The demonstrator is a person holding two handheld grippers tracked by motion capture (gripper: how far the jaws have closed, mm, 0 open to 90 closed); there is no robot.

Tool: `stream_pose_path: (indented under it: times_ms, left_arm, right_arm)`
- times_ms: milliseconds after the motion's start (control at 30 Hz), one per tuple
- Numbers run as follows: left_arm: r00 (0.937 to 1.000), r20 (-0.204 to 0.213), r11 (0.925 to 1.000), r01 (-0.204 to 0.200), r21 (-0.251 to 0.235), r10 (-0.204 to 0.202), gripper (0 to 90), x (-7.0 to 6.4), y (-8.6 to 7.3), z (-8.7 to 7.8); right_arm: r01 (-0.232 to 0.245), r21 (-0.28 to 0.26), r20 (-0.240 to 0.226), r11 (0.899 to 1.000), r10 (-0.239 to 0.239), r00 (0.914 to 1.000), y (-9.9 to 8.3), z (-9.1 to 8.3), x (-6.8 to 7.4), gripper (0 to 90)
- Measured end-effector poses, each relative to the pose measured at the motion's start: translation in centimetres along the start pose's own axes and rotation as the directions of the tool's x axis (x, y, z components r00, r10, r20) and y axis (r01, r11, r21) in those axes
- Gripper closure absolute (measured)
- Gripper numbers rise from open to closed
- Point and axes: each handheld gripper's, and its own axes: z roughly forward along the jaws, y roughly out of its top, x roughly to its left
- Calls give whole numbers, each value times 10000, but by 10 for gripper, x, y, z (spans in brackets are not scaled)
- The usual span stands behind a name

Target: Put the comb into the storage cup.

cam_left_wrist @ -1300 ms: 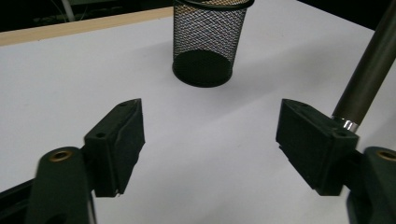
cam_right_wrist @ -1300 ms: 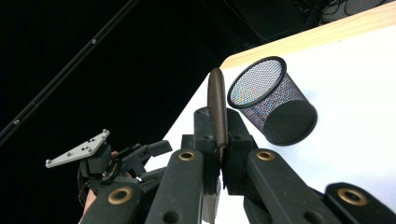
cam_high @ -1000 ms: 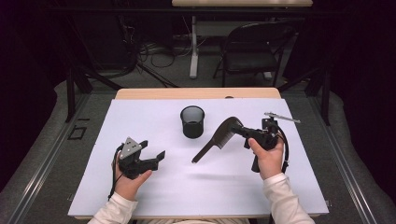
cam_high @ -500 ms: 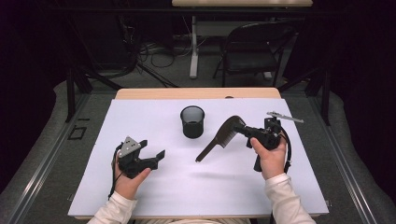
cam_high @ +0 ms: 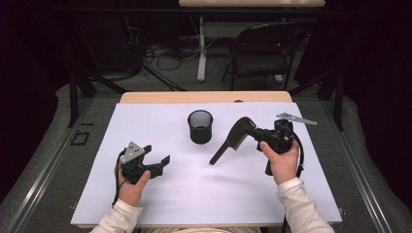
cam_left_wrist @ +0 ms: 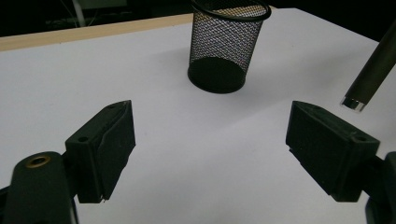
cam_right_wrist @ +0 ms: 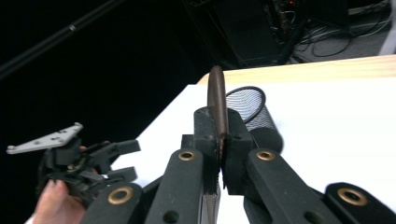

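Dark brown comb (cam_high: pixel 232 141) with fine teeth, clamped in right tongs (cam_high: pixel 256 134), left tongs (cam_high: pixel 164 163) wide apart, holding nothing

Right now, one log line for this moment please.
right tongs: shut on dark brown plastic comb, lifted | left tongs: open | black mesh cup: upright

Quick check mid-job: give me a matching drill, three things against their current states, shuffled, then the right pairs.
Things:
1. left gripper
2. right gripper
3. mesh pen cup

States:
A. upright on the white table cover, nothing seen inside
B. fingers wide apart, holding nothing
C. shut on the dark comb, lifted off the table

Pairs: 1-B, 2-C, 3-A
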Motion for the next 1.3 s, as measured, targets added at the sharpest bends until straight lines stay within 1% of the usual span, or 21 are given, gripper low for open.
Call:
stream_pose_path:
  times_ms: [33,100,167,233,300,400,633,733,800,833,900,1000,1033,1200,1300]
  left_arm:
    - [10000,39,10000,-37,-30,38,160,0,0,-1]
    - [10000,45,9999,-84,-90,84,160,-1,0,-1]
    - [9999,72,9999,-93,-107,94,160,-1,0,-2]
    - [9998,112,9998,-149,-122,150,161,-2,0,-2]
    - [9999,32,9998,-170,-36,170,160,-2,0,-2]
    - [10000,65,9999,-57,-115,57,160,-1,0,-2]
    - [10000,57,9999,-71,-129,72,160,-2,0,-2]
    - [10000,42,9998,-81,-165,82,161,-2,0,-2]
    - [10000,0,9999,-71,-140,71,161,-1,0,-3]
    - [10000,0,9999,-71,-140,71,161,-1,0,-3]
    - [10000,-15,9999,-56,-150,55,161,-1,0,-3]
    - [10000,-20,9998,-39,-179,39,161,-1,0,-4]
    - [10000,-4,9998,-49,-196,49,161,-1,1,-4]
    - [10000,-6,9998,17,-221,-17,161,-1,0,-4]
    - [10000,-5,9997,22,-234,-22,161,-1,0,-4]
  right_arm:
    - [195,84,178,9998,-197,9996,3,0,1,873]
    - [346,150,281,9993,-351,9990,7,0,2,873]
    - [411,151,340,9990,-416,9986,9,0,2,873]
    - [573,97,435,9983,-576,9974,15,0,3,873]
    - [609,160,498,9980,-616,9969,20,-1,3,873]
    - [637,140,523,9979,-644,9966,25,1,3,873]
    - [736,304,615,9968,-754,9953,34,7,5,873]
    - [795,363,634,9962,-817,9946,41,12,8,873]
    - [952,439,695,9945,-981,9927,44,14,10,873]
    - [952,439,695,9945,-981,9927,44,14,10,873]
    - [1069,511,795,9930,-1107,9907,50,18,13,873]
    - [1067,549,824,9928,-1110,9904,54,21,14,873]
    - [1121,653,862,9916,-1175,9893,58,23,16,873]
    - [1218,836,998,9890,-1299,9865,67,30,19,873]
    - [1165,899,1029,9891,-1255,9867,72,35,20,873]
